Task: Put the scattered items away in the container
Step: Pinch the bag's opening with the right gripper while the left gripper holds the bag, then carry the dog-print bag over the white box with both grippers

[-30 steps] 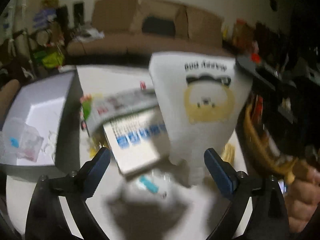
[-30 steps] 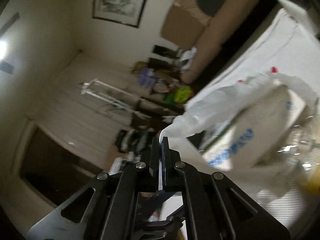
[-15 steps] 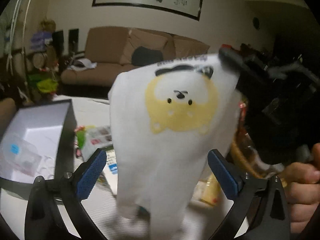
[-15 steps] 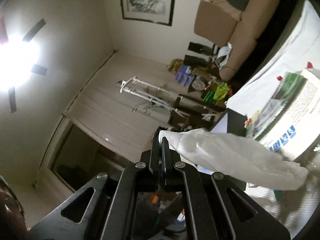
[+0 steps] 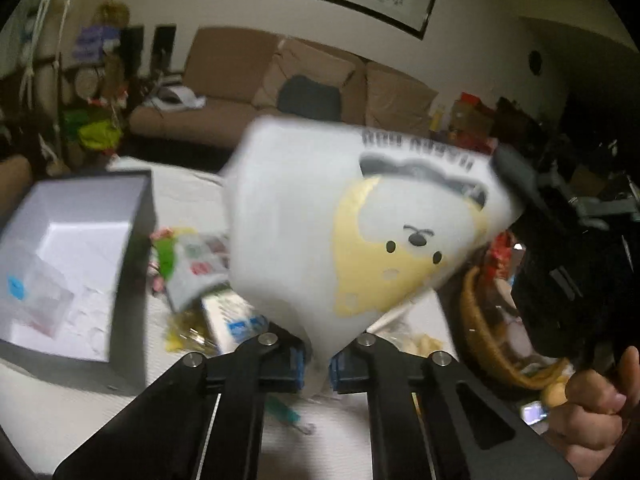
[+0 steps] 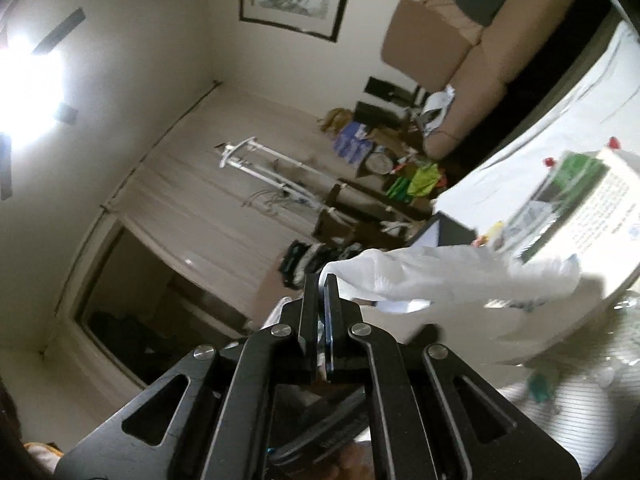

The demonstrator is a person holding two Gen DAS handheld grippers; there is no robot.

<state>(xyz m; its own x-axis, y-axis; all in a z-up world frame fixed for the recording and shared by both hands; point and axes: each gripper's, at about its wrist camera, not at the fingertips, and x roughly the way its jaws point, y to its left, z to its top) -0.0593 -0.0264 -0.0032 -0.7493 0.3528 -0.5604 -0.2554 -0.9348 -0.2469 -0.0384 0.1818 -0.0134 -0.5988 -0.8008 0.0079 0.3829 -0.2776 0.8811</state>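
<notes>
A white plastic bag (image 5: 352, 220) printed with a yellow bear face hangs in the air above the table, stretched between both grippers. My left gripper (image 5: 318, 360) is shut on the bag's lower tip. My right gripper (image 6: 320, 300) is shut on the bag's (image 6: 440, 276) other end and shows in the left wrist view (image 5: 516, 180) at the bag's upper right corner. The container, an open white box with dark sides (image 5: 136, 240), stands at the left and holds a clear plastic pack (image 5: 36, 296).
Scattered items lie on the white table (image 5: 180, 176) under the bag: a green-and-white packet (image 5: 192, 264), a white box with blue labels (image 5: 236, 324), a yellow wrapper (image 5: 184, 336), a teal syringe-like item (image 5: 288, 412). A wicker basket (image 5: 492, 344) stands at the right. A sofa is behind.
My left gripper has closed from wide open onto the bag's lower tip. The bag has swung and now stretches slanted between the two grippers.
</notes>
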